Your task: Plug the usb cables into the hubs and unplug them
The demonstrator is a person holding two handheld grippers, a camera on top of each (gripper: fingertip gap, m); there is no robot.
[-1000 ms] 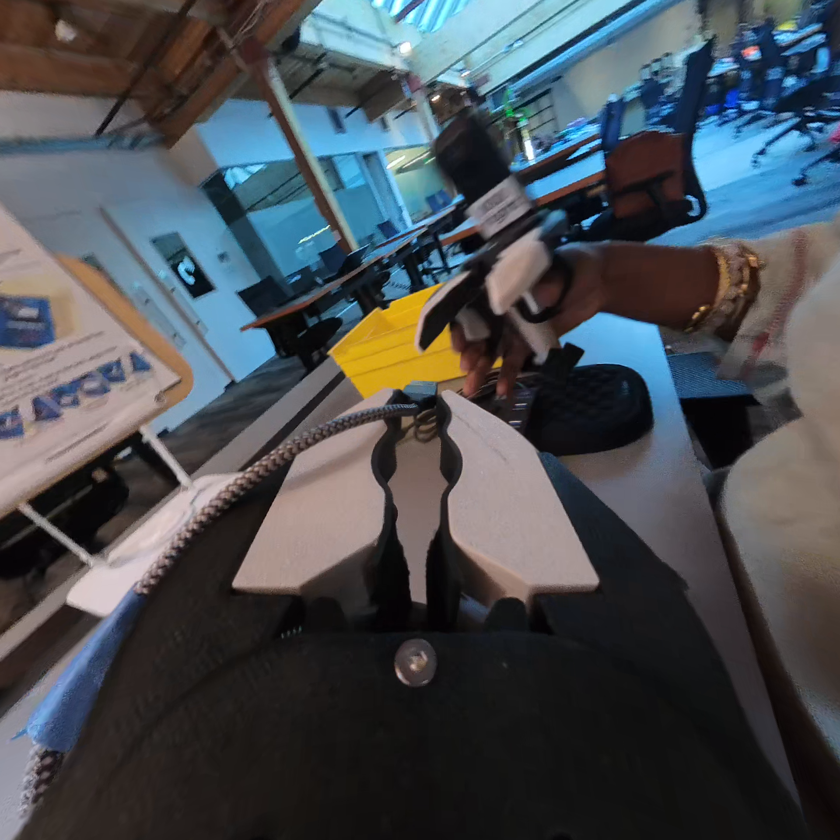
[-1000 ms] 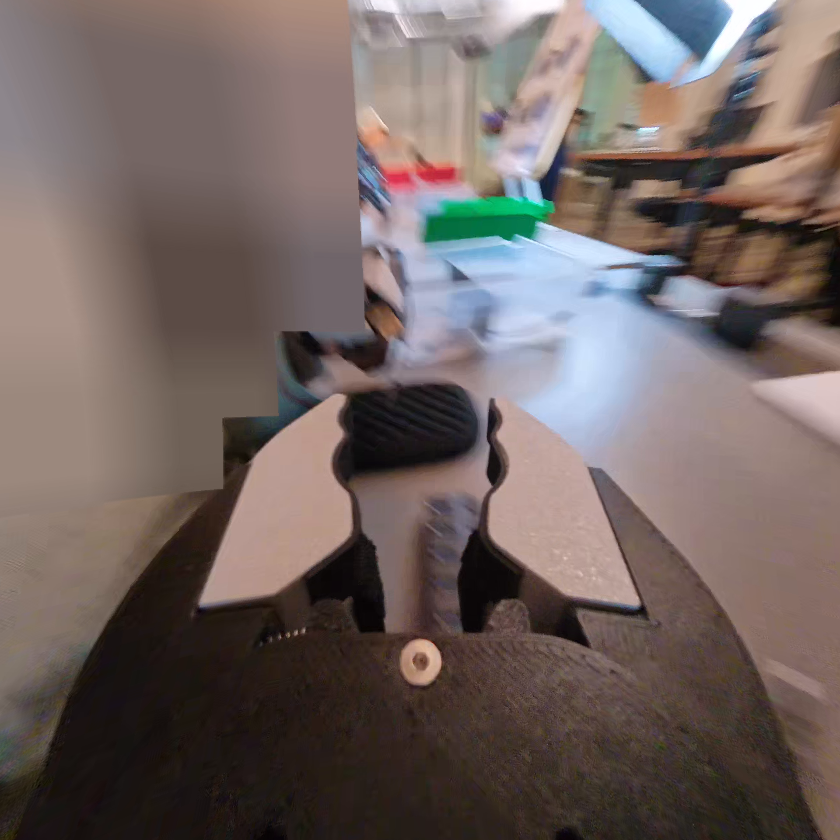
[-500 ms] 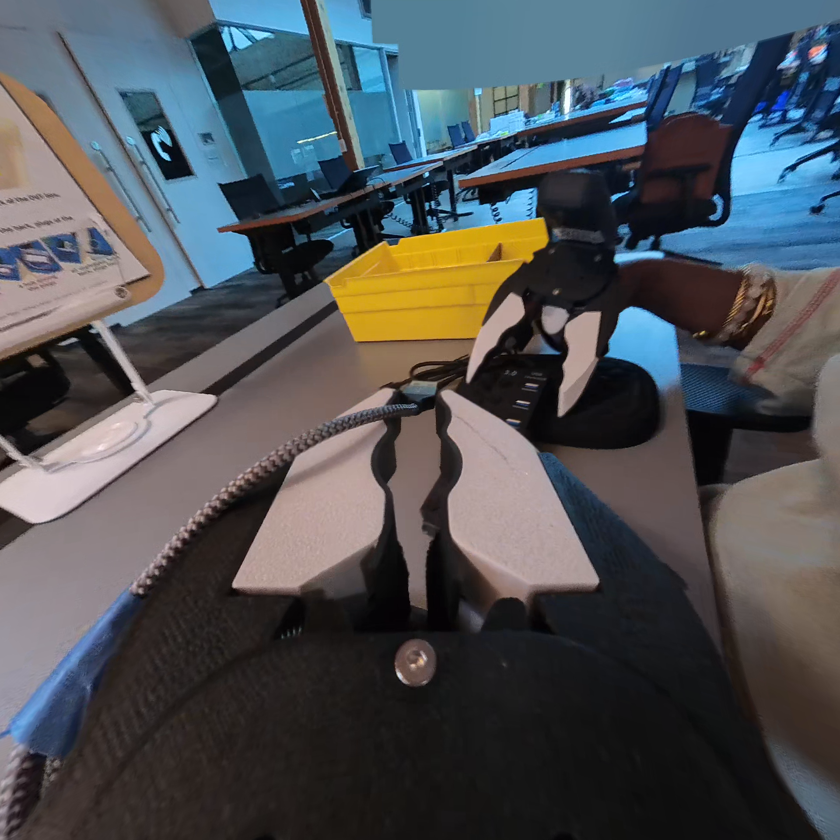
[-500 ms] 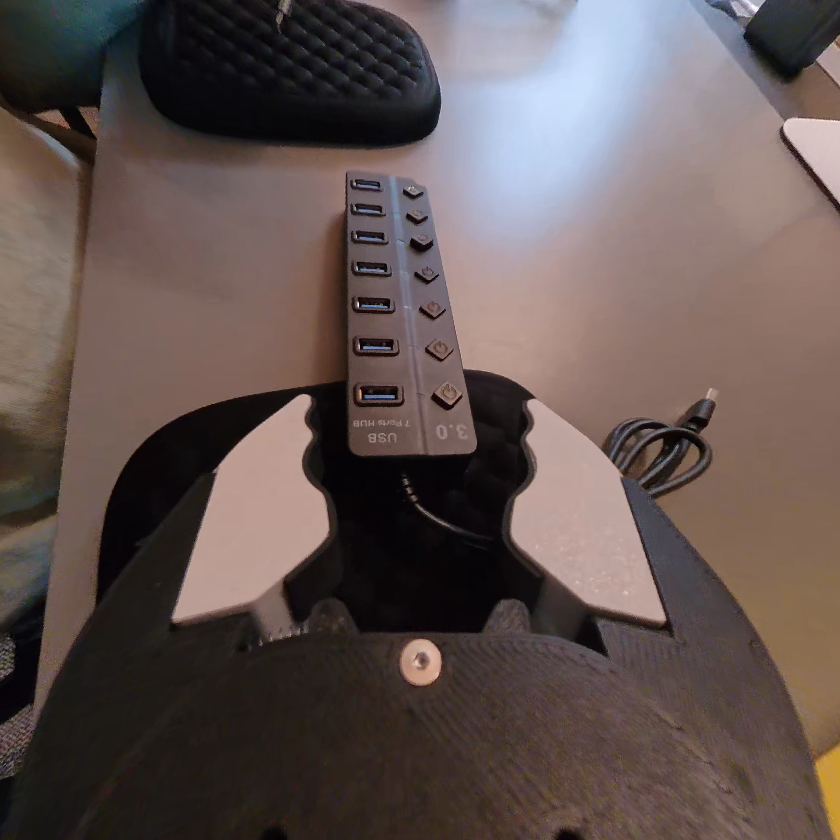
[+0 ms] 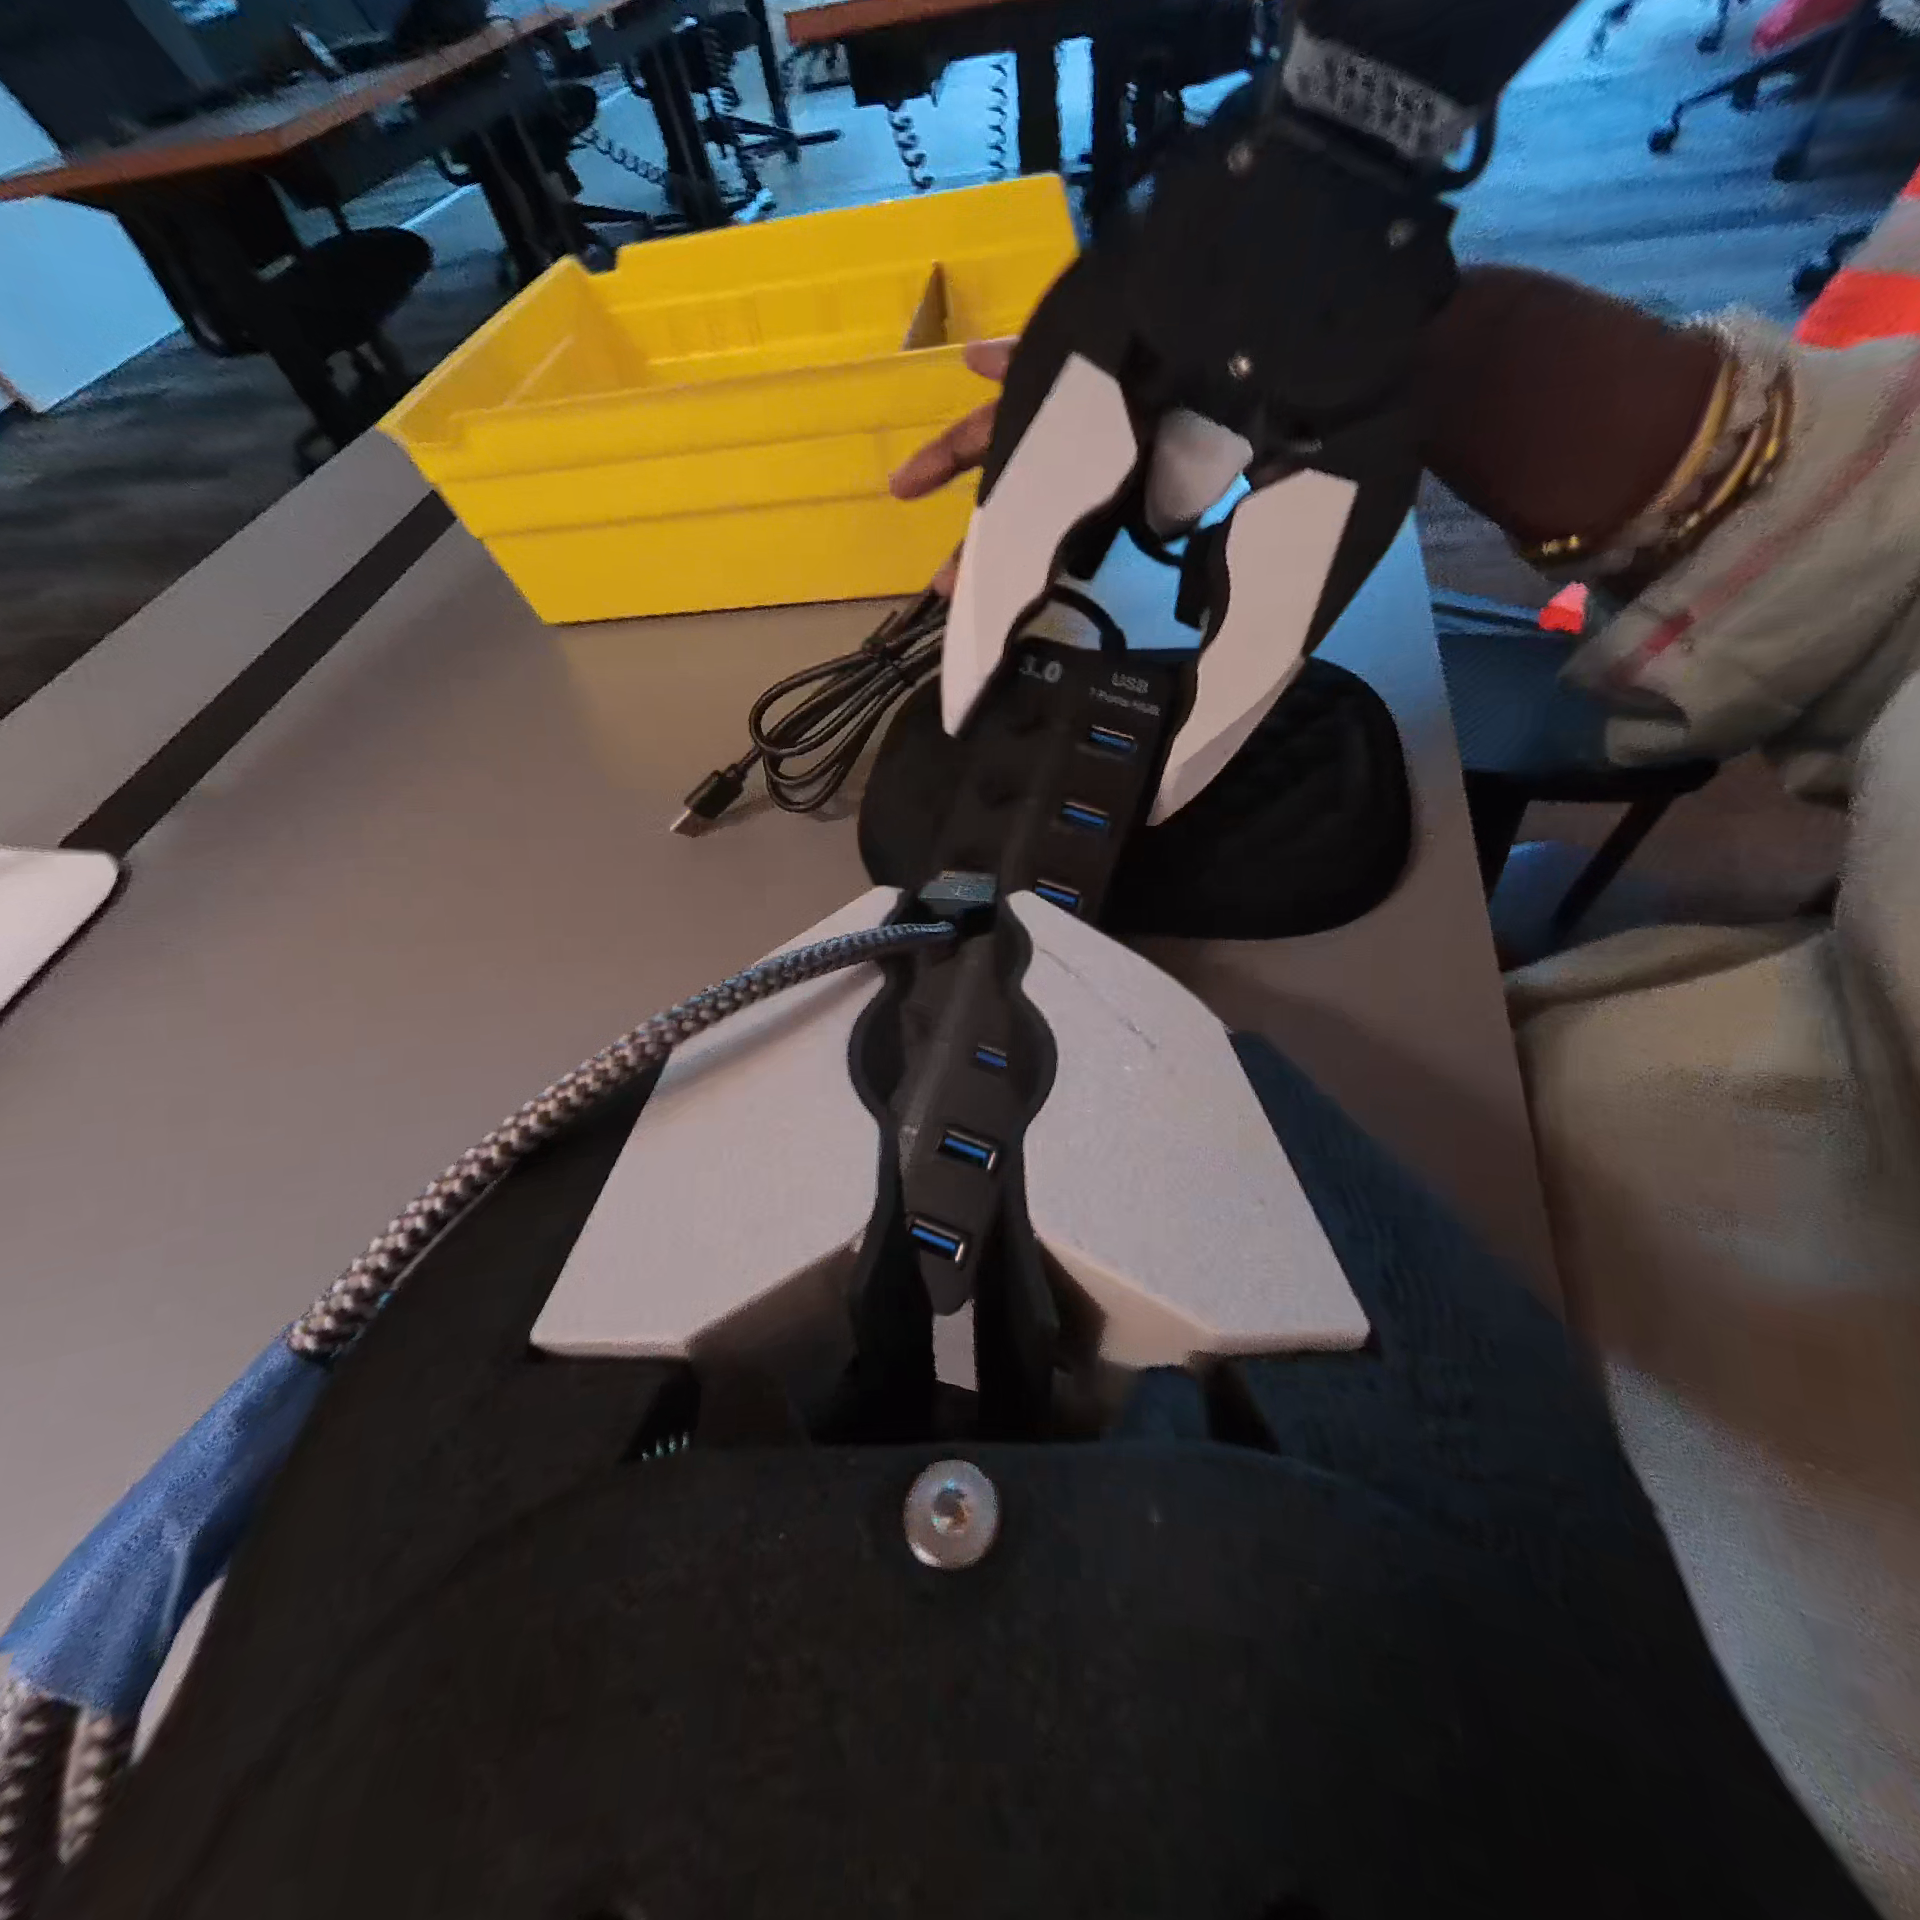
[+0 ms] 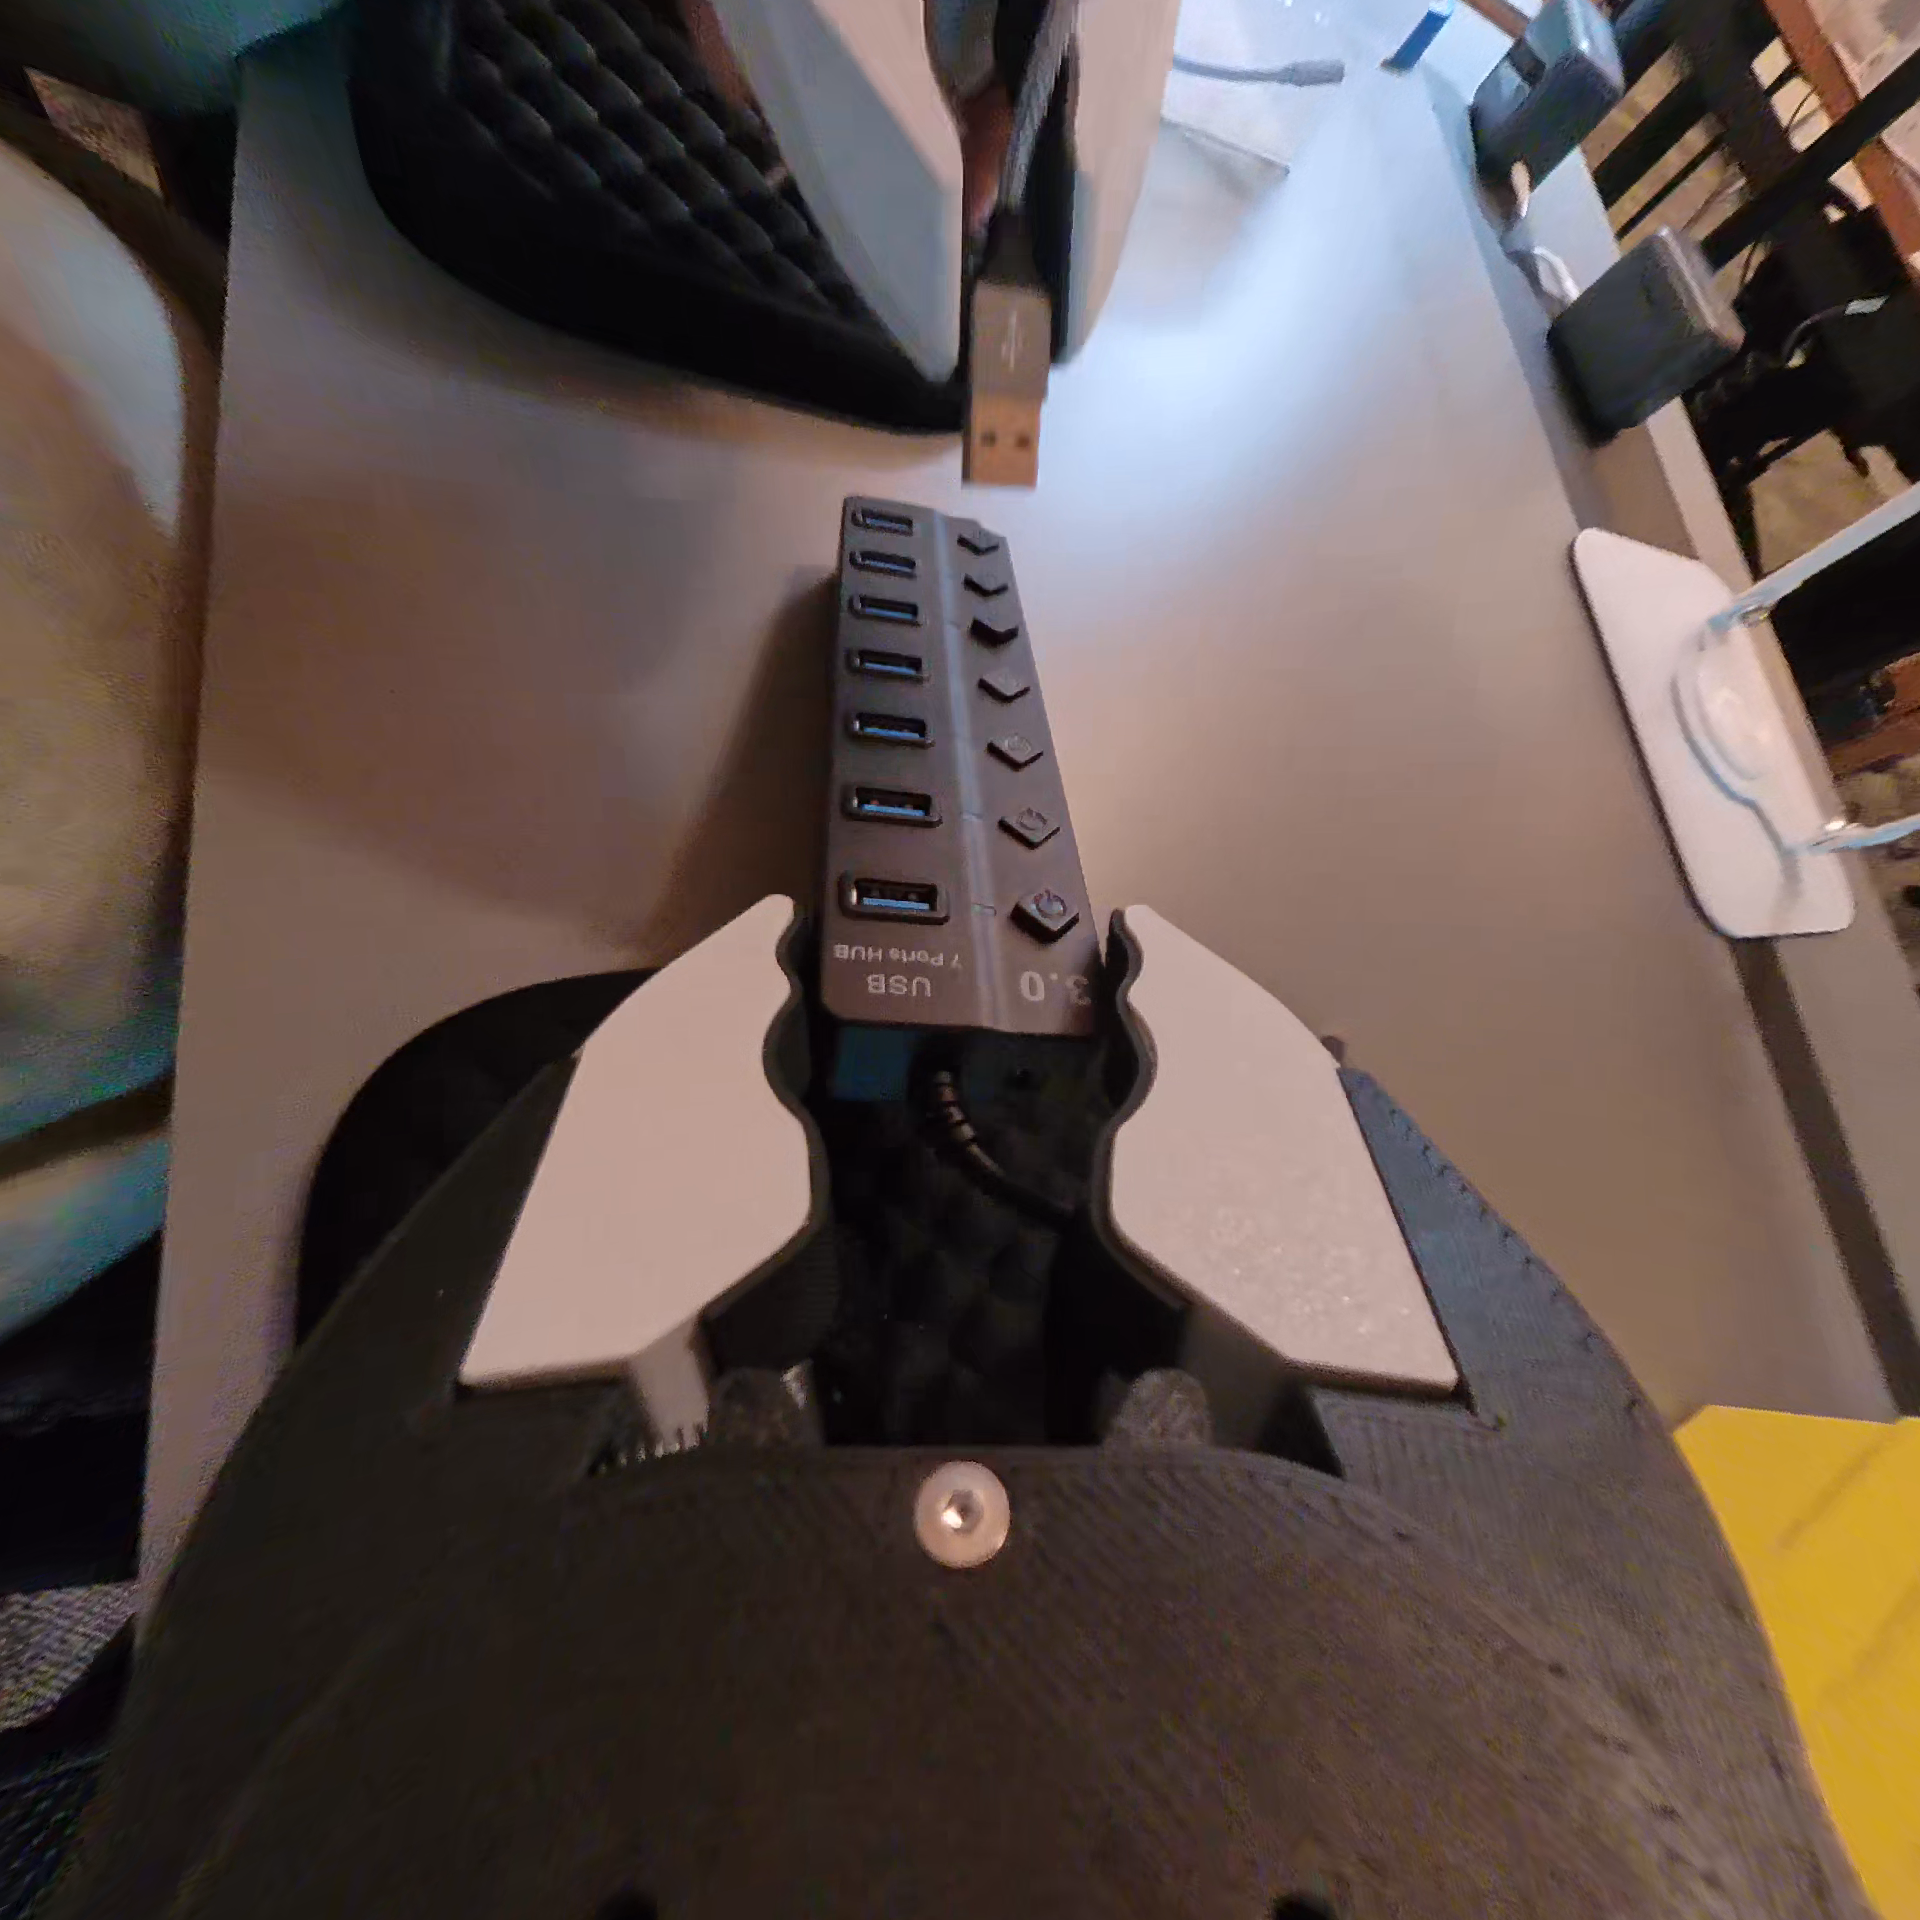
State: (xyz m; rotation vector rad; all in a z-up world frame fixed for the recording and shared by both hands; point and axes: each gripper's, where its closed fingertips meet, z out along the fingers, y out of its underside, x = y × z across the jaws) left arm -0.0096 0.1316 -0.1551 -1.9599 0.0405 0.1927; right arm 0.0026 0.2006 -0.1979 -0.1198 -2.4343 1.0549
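Observation:
A black USB hub (image 6: 935,748) with several blue ports lies lengthwise on the grey table (image 6: 468,675). My right gripper (image 6: 951,925) is closed on the sides of its cabled end. It also shows in the left wrist view (image 5: 1065,769), straddling the hub (image 5: 1101,821). My left gripper (image 5: 961,914) is shut on the plug (image 5: 956,888) of a braided USB cable (image 5: 582,1081). In the right wrist view the left gripper (image 6: 997,208) holds that plug (image 6: 1003,416) just above the hub's far end, pointing down and not inserted.
A yellow bin (image 5: 727,416) stands at the far table edge, with a coiled black cable (image 5: 821,717) before it. A black mesh pad (image 5: 1299,810) lies under the hub's cabled end. A white stand base (image 6: 1704,748) sits at the right. A person's braceleted arm (image 5: 1558,416) holds the right gripper. Left tips to right tips: about 9 cm.
The right gripper's fingers narrowed from wide open onto the hub's end. The left gripper moved forward and down, bringing the plug over the hub.

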